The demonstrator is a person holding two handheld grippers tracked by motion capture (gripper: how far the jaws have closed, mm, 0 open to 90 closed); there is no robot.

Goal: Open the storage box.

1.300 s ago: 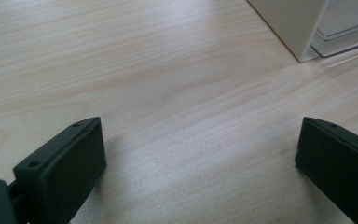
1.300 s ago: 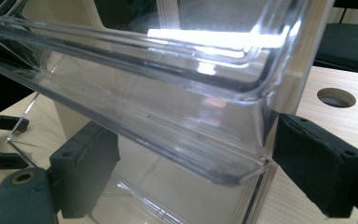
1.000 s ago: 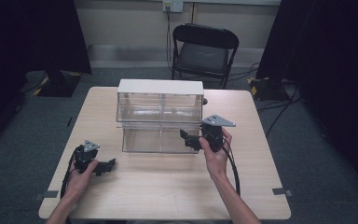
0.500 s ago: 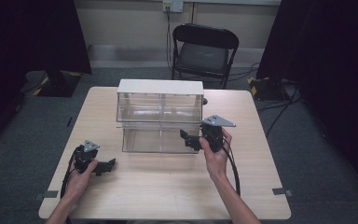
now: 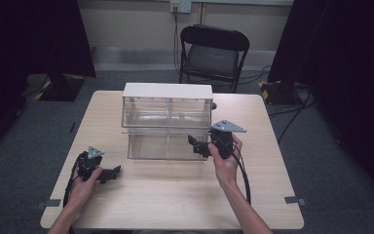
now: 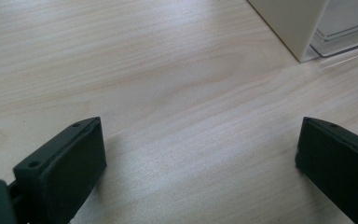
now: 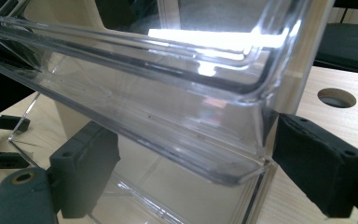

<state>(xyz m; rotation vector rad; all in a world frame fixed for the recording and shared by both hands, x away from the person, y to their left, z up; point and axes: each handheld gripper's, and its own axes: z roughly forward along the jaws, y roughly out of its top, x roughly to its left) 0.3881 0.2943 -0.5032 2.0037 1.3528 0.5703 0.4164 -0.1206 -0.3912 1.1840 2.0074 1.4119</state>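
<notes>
Right claw (image 5: 195, 145) level, clamped on drawer (image 5: 168, 144) corner.

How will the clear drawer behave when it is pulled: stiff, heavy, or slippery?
The drawer is probably stiff: its clear walls hold straight edges. It looks empty, so it is likely light. Its glossy plastic may slip in the right gripper, which pinches one front corner.

One drawer cabinet (image 5: 167, 122), one chair (image 5: 213, 53), one table (image 5: 175, 195).
</notes>
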